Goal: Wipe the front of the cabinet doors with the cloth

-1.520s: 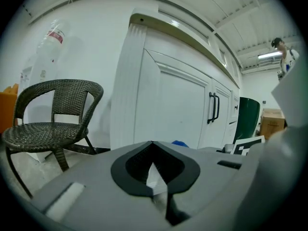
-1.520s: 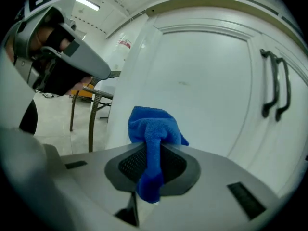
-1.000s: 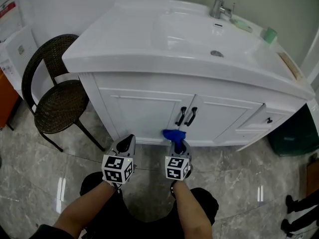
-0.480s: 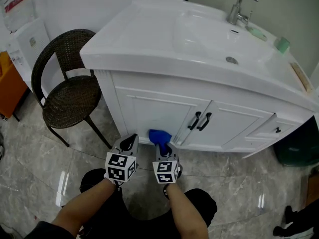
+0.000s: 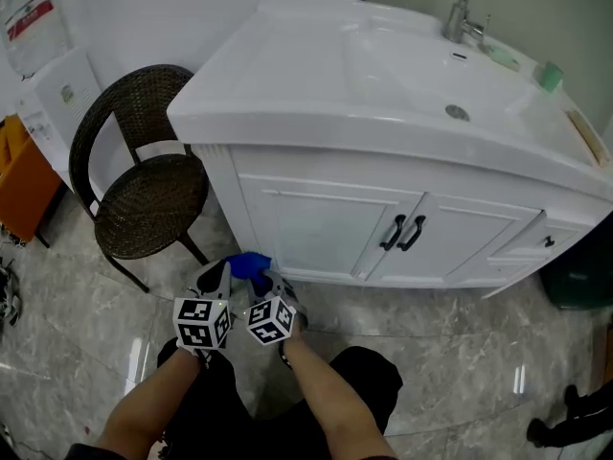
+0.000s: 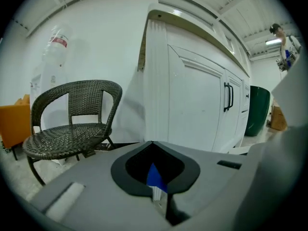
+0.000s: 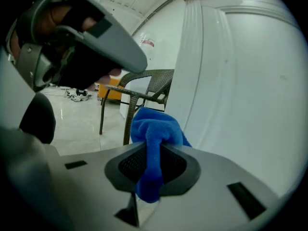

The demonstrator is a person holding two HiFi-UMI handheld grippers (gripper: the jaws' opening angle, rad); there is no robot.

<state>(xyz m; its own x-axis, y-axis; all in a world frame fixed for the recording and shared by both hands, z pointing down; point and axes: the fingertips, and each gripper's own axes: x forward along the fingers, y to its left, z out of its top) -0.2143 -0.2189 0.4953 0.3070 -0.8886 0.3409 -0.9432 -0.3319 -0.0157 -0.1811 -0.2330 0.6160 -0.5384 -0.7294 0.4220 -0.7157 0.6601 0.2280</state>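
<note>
The right gripper (image 7: 153, 163) is clamped on a bunched blue microfibre cloth (image 7: 157, 128), with the white cabinet door (image 7: 250, 90) just to its right. The left gripper (image 6: 153, 166) beside it has its jaws together.

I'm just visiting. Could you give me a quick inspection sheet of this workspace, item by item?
Surface: white cabinet doors, shut, black handles; no marks seen.
Job's things: blue cloth near the cabinet's lower left corner; contact unclear.
Clutter: small green items beside the faucet.
Grippers: right gripper clamps the cloth; left gripper jaws together, unidentified blue sliver between.
Cables: nothing seen.
Surroundings: wicker chair, green bin, glossy stone floor.
</note>
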